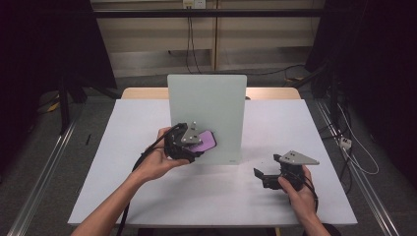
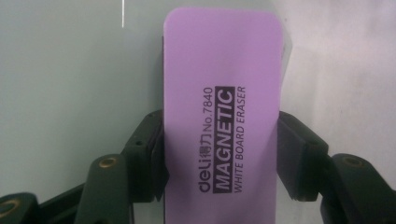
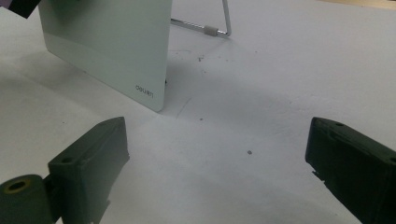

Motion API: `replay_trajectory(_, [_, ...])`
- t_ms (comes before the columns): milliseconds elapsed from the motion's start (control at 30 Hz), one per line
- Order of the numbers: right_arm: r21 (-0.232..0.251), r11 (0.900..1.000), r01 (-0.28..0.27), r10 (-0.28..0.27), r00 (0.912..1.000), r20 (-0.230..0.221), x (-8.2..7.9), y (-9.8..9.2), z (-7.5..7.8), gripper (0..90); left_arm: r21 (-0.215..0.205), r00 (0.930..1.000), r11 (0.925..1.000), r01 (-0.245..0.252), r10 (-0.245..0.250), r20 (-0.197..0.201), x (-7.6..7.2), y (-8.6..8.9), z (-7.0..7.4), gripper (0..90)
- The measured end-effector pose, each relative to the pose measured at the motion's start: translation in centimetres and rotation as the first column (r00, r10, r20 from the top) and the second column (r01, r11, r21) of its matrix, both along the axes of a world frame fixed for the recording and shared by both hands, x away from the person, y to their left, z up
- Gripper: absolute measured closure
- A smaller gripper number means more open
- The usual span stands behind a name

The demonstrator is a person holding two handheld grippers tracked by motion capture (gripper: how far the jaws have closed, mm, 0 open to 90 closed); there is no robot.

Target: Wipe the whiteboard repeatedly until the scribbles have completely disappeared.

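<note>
Left gripper (image 1: 193, 146) squeezes a purple eraser (image 1: 204, 141) between its two black jaws and holds it flat against the white board (image 1: 206, 105) that stands on the table (image 1: 123, 147). Up close, the left gripper view shows the eraser (image 2: 223, 116) says "MAGNETIC WHITE BOARD ERASER". From above, those words are too small to read. Right gripper (image 1: 263, 178) sits low over the table with its jaws wide apart, holding nothing. Its own view shows the board's bottom corner (image 3: 149, 95) and wire stand (image 3: 210, 29).
</note>
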State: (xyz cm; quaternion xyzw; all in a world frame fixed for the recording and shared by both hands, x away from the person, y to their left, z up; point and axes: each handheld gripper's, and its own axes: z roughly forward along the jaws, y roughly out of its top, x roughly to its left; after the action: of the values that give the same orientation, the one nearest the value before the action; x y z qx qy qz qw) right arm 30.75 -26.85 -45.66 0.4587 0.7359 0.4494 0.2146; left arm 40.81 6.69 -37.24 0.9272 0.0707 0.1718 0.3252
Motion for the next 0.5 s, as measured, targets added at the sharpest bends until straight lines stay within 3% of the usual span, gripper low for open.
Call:
replay_trajectory(200, [0.001, 1.000, 0.002, -0.002, 1.0000, 0.001, 0.0, 0.0, 0.0, 5.9, -0.049, 0.9995, 0.9986, -0.019, 0.021, 0.023, 0.8, -0.3, 2.2, 41.2])
replay_trajectory(267, [0.000, 1.000, 0.000, 0.000, 1.0000, 0.001, -0.1, -0.1, 0.0, 5.9, -0.090, 0.9989, 0.9953, -0.034, 0.037, 0.029, 1.1, -0.5, 3.0, 41.2])
replay_trajectory(367, [0.000, 1.000, 0.000, 0.000, 1.0000, 0.001, -0.1, -0.1, 0.0, 5.9, -0.092, 0.9987, 0.9952, -0.033, 0.037, 0.035, 1.3, -1.0, 3.5, 41.2])
replay_trajectory(500, [0.000, 1.000, 0.000, 0.000, 1.0000, 0.000, -0.1, -0.1, 0.0, 5.9, -0.085, 0.9986, 0.9961, -0.025, 0.029, 0.045, 1.1, -1.6, 3.2, 41.1])
